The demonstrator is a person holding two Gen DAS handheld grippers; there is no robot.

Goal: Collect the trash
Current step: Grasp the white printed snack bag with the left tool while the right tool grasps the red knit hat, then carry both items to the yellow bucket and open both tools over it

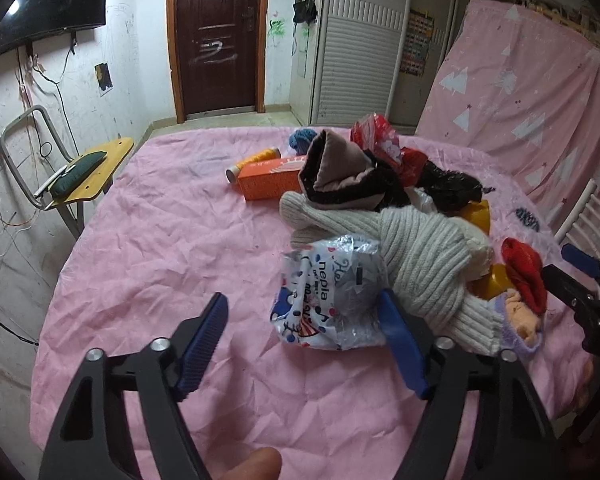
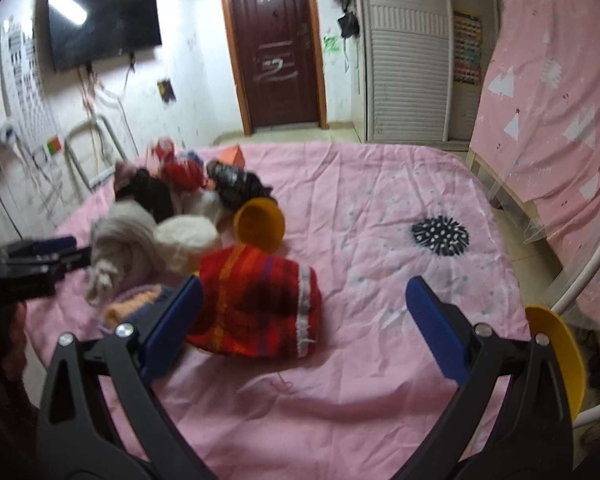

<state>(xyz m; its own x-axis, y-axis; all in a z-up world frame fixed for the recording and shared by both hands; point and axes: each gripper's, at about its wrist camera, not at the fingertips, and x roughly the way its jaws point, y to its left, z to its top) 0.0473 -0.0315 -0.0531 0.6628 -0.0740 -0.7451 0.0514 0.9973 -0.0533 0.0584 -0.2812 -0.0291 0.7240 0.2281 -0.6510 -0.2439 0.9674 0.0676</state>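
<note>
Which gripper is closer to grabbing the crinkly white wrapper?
Left gripper: the crumpled white plastic wrapper sits between its open blue fingers. The right gripper faces a red knitted hat.

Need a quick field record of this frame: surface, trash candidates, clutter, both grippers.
surface: pink sheet covering the table
trash candidates: crumpled tissue packet; orange box; red wrapper; black plastic bag
clutter: cream knit sweater; red knit hat; yellow cup
left gripper: open, right finger beside the tissue packet, left finger clear of it
right gripper: open, left finger at the red knit hat's edge, nothing held
</note>
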